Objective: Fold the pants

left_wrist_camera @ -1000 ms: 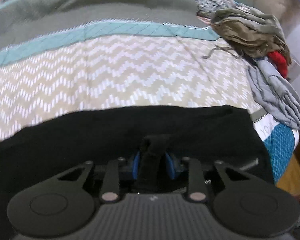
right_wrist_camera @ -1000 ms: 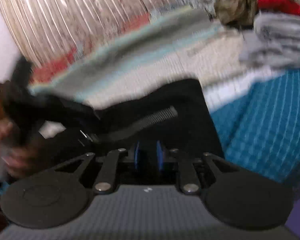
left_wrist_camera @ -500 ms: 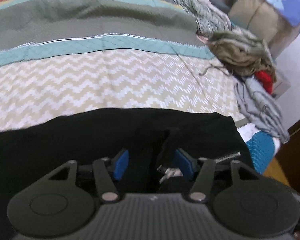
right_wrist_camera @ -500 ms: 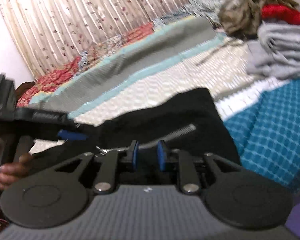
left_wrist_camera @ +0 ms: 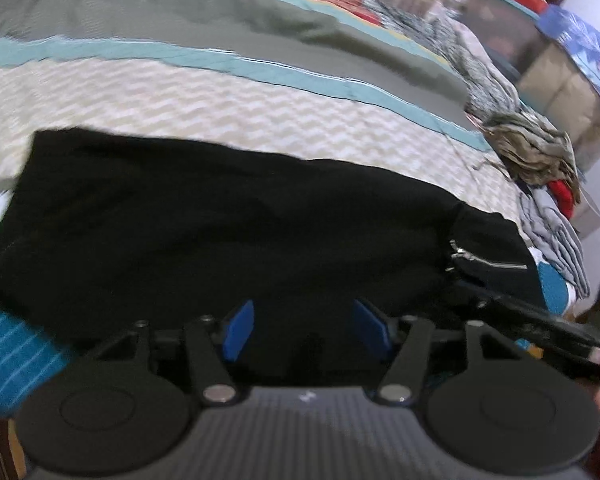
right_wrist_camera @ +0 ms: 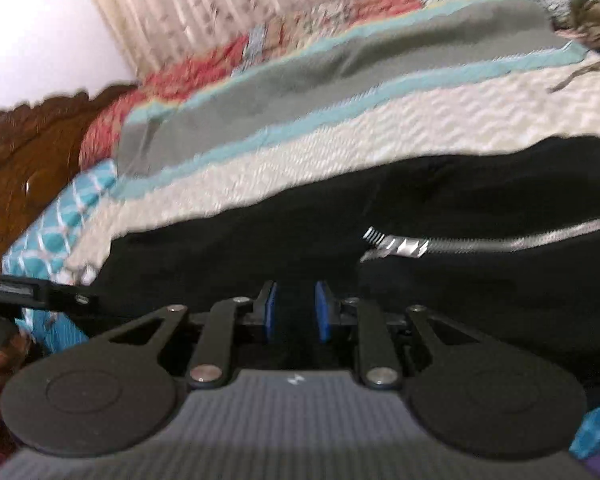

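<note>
So the black pants (left_wrist_camera: 236, 232) are lying flat across the bed (left_wrist_camera: 220, 116), stretched from about 9 o'clock to 3 o'clock in the left wrist view, on the cream zigzag band of the bedspread. Looks folded over at least once already, a long dark slab with a silver zipper (right_wrist_camera: 480, 245) showing near its 3 o'clock end.

The left claw (left_wrist_camera: 305, 330) is over the near edge of the fabric, blue pads well apart and the jaws opening, nothing pinched between them. The right claw (right_wrist_camera: 297, 312) sits at a narrow gap, pads close together but I don't see any cloth clamped in there either, just black fabric beyond them. So both look let go of the pants.

My read: they're between folds. One fold looks laid down, and the next would be bringing one end over the other to halve the length. That needs both claws to get a fresh pinch on an end edge, probably the zipper end, grabbing all the layers so it doesn't slide apart.

There's a heap of other clothes (left_wrist_camera: 540, 160) off at 2 o'clock, well apart from the pants.
</note>
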